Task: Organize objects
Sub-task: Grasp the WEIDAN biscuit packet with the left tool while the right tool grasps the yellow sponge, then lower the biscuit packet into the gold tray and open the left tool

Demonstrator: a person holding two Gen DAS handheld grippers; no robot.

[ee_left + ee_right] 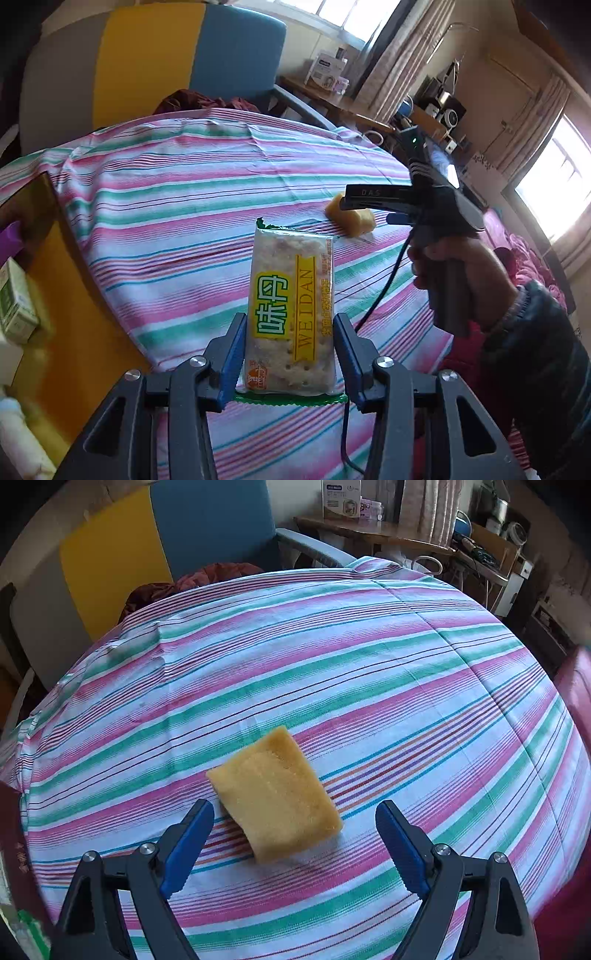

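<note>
My left gripper point(290, 321) is shut on a cracker packet point(290, 310) with a yellow and green label, held upright above the striped cloth point(166, 206). A yellow sponge block point(275, 794) lies on the cloth; it also shows in the left wrist view point(356, 221), partly behind the right gripper point(349, 201). My right gripper point(295, 808) is open, its blue fingers either side of the sponge's near end, not touching it.
The striped cloth point(369, 657) covers a round table. A yellow, blue and grey chair point(147, 62) stands behind it with dark red cloth on the seat. An orange surface point(74, 295) with a green box lies left. A cluttered desk point(388, 528) stands far right.
</note>
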